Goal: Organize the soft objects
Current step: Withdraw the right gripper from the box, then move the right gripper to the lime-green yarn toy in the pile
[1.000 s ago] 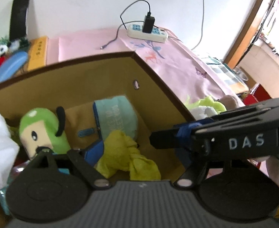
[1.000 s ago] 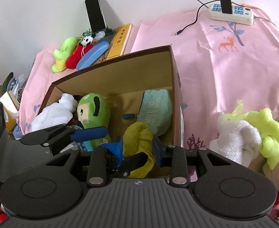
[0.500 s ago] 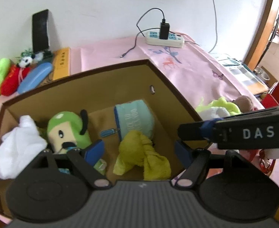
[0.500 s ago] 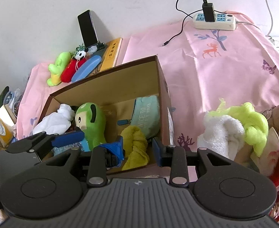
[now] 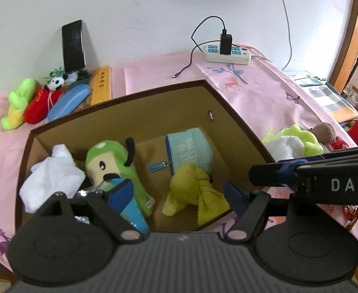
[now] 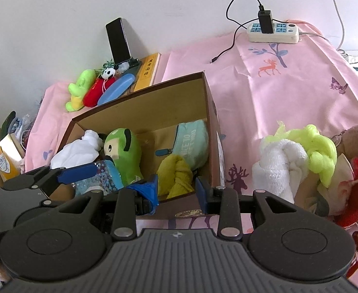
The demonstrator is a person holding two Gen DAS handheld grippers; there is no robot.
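Note:
An open brown cardboard box (image 5: pixel 154 92) (image 6: pixel 139 92) on the pink cloth holds a green plush (image 5: pixel 110 161) (image 6: pixel 124 151), a teal pouch (image 5: pixel 191 146), a white cloth (image 5: pixel 52 173) and a knotted olive-yellow cloth (image 5: pixel 191 188) (image 6: pixel 175 173). My left gripper (image 5: pixel 177 195) hovers open over the box's near side with nothing between its blue pads. My right gripper (image 6: pixel 176 191) is open above the near box wall; the yellow cloth lies beyond it in the box, untouched. To the right of the box are a white towel (image 6: pixel 279 163), neon yellow yarn (image 6: pixel 318 151) and a brown plush (image 6: pixel 357 136).
A power strip (image 6: pixel 272 33) with a charger and cable lies at the back right. A phone on a stand (image 6: pixel 117 40), small plush toys (image 6: pixel 81 90), a blue case (image 6: pixel 116 89) and a yellow book (image 6: pixel 147 72) sit behind the box. Clutter (image 6: pixel 5 161) crowds the left edge.
Both grippers have drawn back and upward from the box, so more of the box and table shows. The yellow cloth stays in the box, no longer close between the right fingers.

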